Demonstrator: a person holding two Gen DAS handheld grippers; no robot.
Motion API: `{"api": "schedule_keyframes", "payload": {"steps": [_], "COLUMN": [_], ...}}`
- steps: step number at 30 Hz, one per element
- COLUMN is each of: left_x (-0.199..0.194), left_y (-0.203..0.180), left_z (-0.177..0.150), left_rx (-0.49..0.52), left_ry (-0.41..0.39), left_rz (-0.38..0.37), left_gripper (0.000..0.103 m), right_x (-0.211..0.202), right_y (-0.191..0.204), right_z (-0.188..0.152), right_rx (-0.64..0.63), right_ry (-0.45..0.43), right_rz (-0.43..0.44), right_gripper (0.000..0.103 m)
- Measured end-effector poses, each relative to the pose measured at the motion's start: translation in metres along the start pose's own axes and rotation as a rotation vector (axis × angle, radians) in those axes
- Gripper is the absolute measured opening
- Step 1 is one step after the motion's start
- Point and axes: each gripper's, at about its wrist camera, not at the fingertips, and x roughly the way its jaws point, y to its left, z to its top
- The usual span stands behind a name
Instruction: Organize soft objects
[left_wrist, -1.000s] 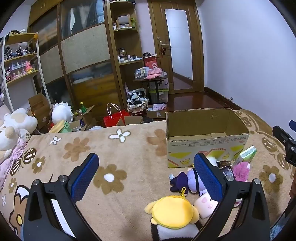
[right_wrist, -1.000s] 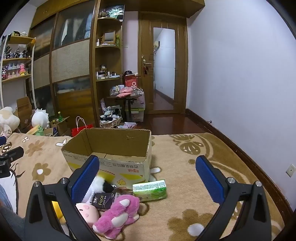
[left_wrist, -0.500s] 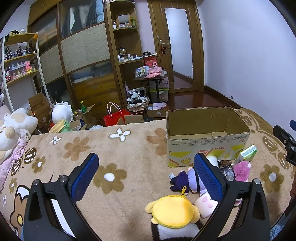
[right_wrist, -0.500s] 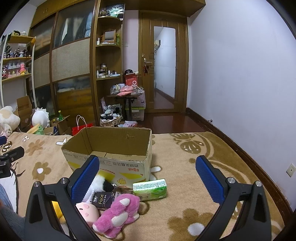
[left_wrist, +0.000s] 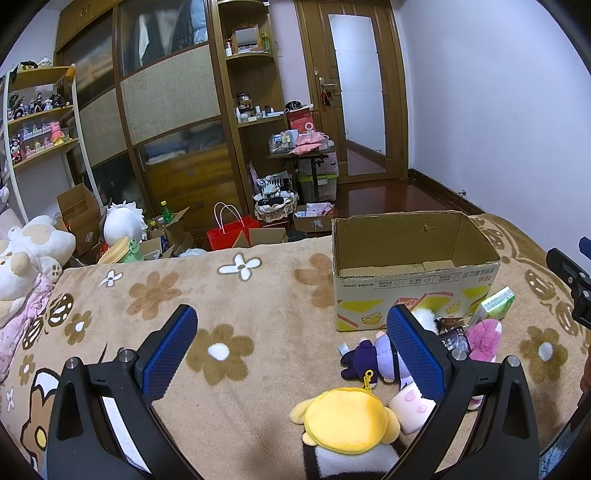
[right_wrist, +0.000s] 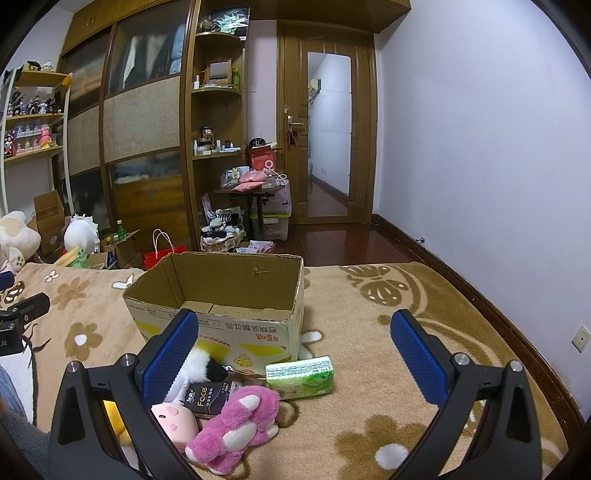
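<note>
An empty cardboard box (left_wrist: 413, 258) (right_wrist: 221, 295) stands on the flowered blanket. In front of it lies a small heap: a yellow plush (left_wrist: 347, 413), a purple doll (left_wrist: 369, 358), a pale pink plush (right_wrist: 173, 421), a magenta bear (right_wrist: 236, 424) (left_wrist: 484, 332), a black "Face" packet (right_wrist: 207, 398), a green tissue pack (right_wrist: 299, 376) (left_wrist: 496, 304) and a white-and-black plush (right_wrist: 203, 365). My left gripper (left_wrist: 291, 350) hovers open over the blanket, left of the heap. My right gripper (right_wrist: 295, 354) hangs open above the tissue pack with nothing between its fingers.
The tan blanket (left_wrist: 184, 295) covers the bed. Large plush toys (left_wrist: 26, 254) sit at the far left. Beyond the bed edge are cartons, a red bag (left_wrist: 231, 232), a wardrobe, shelves and a door. A wall runs along the right.
</note>
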Motion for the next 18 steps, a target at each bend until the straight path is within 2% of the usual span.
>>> {"api": "schedule_keyframes", "payload": {"steps": [18], "left_x": [0.0008], "left_y": [-0.0008], "left_z": [-0.0013], "left_rx": [0.002], "left_ry": [0.004], "left_rz": [0.001], "left_gripper": [0.102], "right_x": [0.0005], "right_y": [-0.0002], "right_z": [-0.0002], "right_rx": [0.0], "right_ry": [0.003], "right_rz": [0.001], "right_gripper": [0.103]}}
